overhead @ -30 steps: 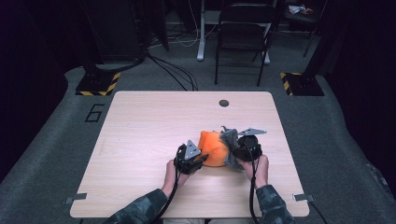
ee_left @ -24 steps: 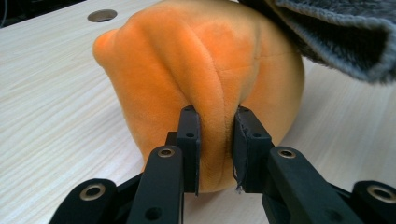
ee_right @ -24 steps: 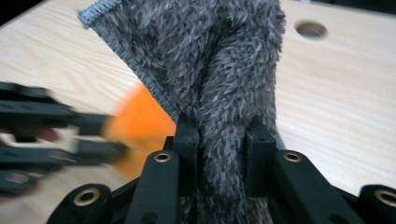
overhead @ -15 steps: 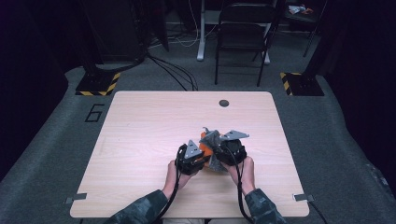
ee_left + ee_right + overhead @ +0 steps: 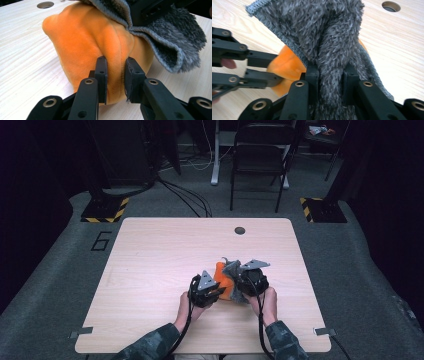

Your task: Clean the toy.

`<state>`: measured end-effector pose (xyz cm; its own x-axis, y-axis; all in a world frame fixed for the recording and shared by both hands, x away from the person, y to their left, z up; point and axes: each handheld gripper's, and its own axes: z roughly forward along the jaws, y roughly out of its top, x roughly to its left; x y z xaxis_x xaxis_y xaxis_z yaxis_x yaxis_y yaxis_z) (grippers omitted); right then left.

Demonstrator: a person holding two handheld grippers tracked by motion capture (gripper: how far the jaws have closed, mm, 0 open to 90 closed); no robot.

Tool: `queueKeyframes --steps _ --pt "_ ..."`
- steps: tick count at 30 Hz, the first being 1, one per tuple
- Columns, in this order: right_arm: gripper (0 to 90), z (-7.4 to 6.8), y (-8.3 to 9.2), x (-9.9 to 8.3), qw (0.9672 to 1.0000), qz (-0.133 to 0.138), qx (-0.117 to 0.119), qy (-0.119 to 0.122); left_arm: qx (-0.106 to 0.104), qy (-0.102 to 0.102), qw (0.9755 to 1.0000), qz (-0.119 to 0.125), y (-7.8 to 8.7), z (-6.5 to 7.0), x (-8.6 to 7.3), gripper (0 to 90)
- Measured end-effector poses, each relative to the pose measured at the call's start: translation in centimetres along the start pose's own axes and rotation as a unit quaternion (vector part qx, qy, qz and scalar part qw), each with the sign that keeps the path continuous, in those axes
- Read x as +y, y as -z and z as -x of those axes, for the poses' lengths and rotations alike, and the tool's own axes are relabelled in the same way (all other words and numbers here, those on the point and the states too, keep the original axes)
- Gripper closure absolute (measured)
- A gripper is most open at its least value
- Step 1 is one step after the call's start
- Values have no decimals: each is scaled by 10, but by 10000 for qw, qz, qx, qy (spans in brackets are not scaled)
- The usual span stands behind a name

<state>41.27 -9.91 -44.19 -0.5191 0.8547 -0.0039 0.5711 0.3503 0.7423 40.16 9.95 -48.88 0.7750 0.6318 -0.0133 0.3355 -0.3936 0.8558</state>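
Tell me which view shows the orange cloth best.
The left gripper view: the orange cloth is close up, pinched by the left tool. The high view shows a small patch between both tools; the right gripper view shows a sliver beneath the grey cloth.

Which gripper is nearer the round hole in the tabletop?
Right. The right gripper, shut on the grey fuzzy cloth, sits below the hole, nearly in line with it. The left gripper, shut on the orange plush, lies farther toward the person and leftward.

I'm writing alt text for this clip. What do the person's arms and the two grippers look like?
Camouflage sleeves cover both forearms. The left gripper and right gripper are black, with flat jaw pads and brass-ringed pivots. Each carries a grey triangular plate and trails a black cable.
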Motion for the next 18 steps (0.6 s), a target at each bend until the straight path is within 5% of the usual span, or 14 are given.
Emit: queueKeyframes --steps 18 --pt "719 29 -4 -12 9988 -203 -197 -404 -26 33 10000 17 -1 0 -1 748"
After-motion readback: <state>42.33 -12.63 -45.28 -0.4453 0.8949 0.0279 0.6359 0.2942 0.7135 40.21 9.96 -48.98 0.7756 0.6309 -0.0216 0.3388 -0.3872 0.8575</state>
